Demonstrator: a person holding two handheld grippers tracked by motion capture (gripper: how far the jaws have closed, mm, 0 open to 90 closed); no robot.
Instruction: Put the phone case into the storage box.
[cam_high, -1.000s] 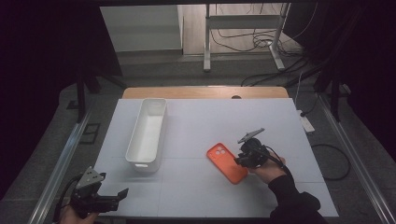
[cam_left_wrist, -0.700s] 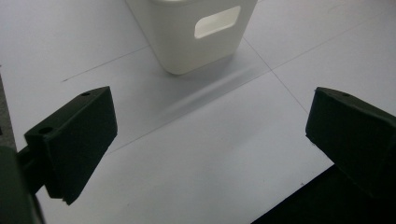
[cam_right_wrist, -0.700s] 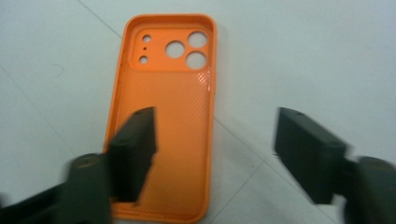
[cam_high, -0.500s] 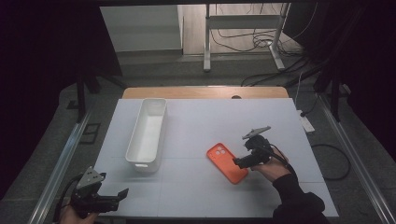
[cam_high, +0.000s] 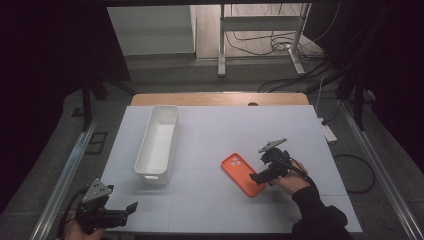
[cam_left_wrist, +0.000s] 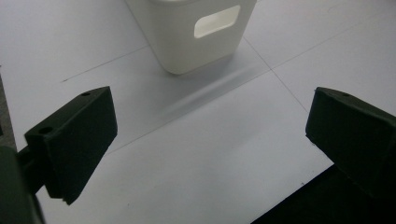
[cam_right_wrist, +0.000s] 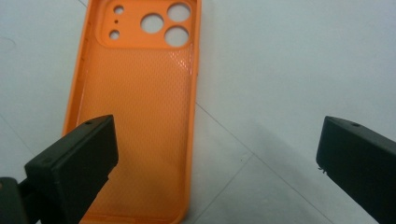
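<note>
The orange phone case (cam_high: 243, 174) lies flat on the white table (cam_high: 215, 205), inside face up, right of the white bin (cam_high: 157, 144). The right gripper (cam_right_wrist: 219, 154) sits at its near end, its 2 jaws having just swung wide, nothing pinched between them. The left gripper (cam_left_wrist: 210, 140) rests at the table's near-left corner, jaws spread wide too, facing the bin's handle end.

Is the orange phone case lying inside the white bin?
No, the orange phone case lies flat on the table, apart from the white bin.
</note>
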